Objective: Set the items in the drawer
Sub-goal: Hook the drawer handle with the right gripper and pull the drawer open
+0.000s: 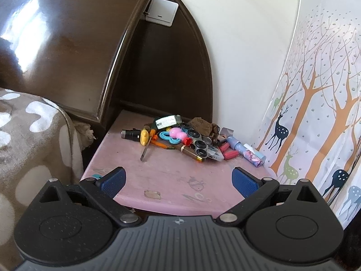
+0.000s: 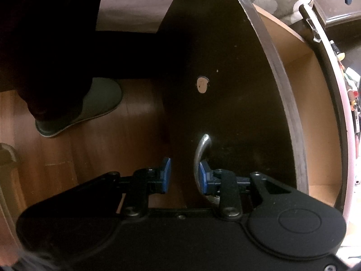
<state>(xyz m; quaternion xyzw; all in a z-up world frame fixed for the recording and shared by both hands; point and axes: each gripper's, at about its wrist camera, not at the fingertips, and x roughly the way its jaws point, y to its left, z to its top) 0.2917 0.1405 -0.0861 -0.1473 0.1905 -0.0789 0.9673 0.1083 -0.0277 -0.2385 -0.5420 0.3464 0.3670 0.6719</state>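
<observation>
In the left wrist view, a heap of small items point(image 1: 180, 135) lies at the back of a pink nightstand top point(image 1: 158, 169): a black flashlight point(image 1: 129, 134), a yellow-handled screwdriver point(image 1: 144, 140), a pink toy point(image 1: 177, 133), a brown pen point(image 1: 189, 152) and a small folded umbrella point(image 1: 246, 150). My left gripper point(image 1: 178, 180) is open and empty above the top's front edge. In the right wrist view, my right gripper point(image 2: 184, 176) is open beside the metal handle point(image 2: 199, 155) of the dark drawer front point(image 2: 225, 90); its right pad touches the handle. The drawer point(image 2: 315, 113) is pulled open, its brown inside bare.
A dark glossy headboard point(image 1: 67, 45) and a bed with a spotted blanket point(image 1: 29, 135) stand left of the nightstand. A deer-print curtain point(image 1: 315, 113) hangs to its right. The person's slippered foot point(image 2: 85, 106) rests on the wooden floor left of the drawer.
</observation>
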